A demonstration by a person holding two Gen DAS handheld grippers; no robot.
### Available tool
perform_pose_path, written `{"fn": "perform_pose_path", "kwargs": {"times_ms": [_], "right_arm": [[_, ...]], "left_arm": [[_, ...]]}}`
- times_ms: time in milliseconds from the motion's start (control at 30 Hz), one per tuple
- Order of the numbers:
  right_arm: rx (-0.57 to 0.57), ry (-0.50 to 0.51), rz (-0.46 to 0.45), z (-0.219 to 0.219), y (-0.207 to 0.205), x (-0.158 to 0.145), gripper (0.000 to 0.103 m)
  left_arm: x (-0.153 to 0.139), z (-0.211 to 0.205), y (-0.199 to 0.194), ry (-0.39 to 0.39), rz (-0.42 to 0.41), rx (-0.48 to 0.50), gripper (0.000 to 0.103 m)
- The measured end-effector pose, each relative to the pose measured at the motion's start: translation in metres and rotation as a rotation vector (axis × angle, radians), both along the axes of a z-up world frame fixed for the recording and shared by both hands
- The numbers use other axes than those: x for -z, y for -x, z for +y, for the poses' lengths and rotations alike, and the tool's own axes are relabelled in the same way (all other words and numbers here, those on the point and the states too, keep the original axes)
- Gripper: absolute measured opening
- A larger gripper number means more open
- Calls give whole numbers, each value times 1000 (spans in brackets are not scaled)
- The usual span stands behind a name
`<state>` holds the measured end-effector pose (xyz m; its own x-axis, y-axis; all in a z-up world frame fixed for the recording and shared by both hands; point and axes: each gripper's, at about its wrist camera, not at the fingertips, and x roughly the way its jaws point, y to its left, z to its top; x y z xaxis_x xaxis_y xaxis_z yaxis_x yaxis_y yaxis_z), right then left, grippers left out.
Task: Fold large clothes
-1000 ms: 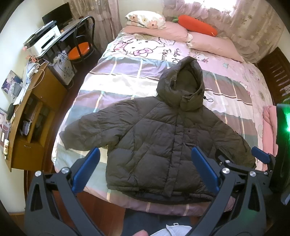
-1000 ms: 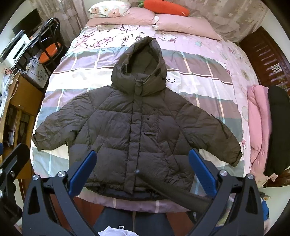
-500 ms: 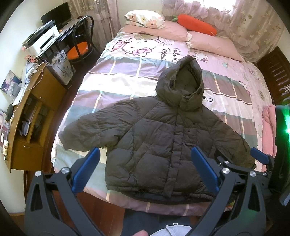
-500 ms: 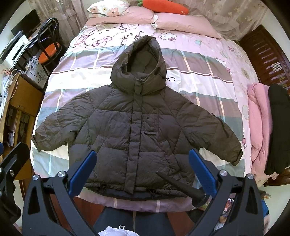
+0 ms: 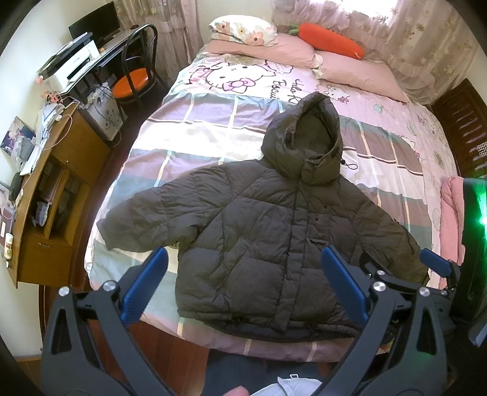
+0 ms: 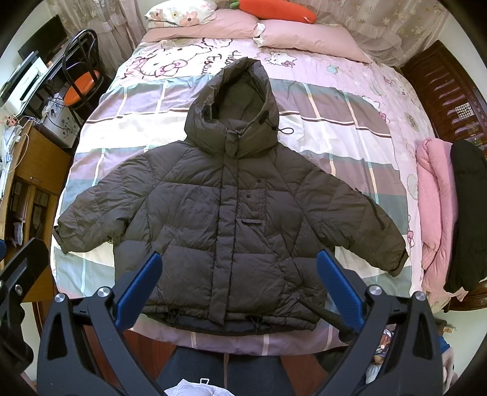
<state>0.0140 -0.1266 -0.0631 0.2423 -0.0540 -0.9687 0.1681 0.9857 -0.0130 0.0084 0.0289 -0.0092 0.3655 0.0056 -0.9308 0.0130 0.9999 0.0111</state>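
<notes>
A big dark puffer jacket [image 6: 231, 219] lies flat, front up, on the bed [image 6: 350, 121]. Its hood [image 6: 237, 100] points to the far end, toward the pink pillows [image 6: 307, 38] and a carrot plush toy [image 6: 274, 9]. Both sleeves are spread out to the left and right. The hem is at the near edge of the bed. The left gripper [image 5: 243, 284] and the right gripper [image 6: 239, 284] hang above the near edge. Their blue fingers [image 6: 138, 286] are spread wide and hold nothing. A folded pink blanket [image 6: 435, 213] sits at the right.
</notes>
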Motion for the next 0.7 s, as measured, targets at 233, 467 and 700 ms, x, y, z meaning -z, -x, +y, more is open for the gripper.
{"fn": "perform_pose_path", "kwargs": {"times_ms": [233, 467, 700], "right_arm": [[0, 1, -1, 0, 0, 1, 101], [0, 2, 1, 0, 0, 1, 101], [0, 1, 2, 0, -1, 1, 101]], "left_arm": [[0, 0, 0, 0, 0, 1, 101], [-1, 0, 0, 2, 3, -1, 101], [-2, 1, -1, 4, 4, -1, 101]]}}
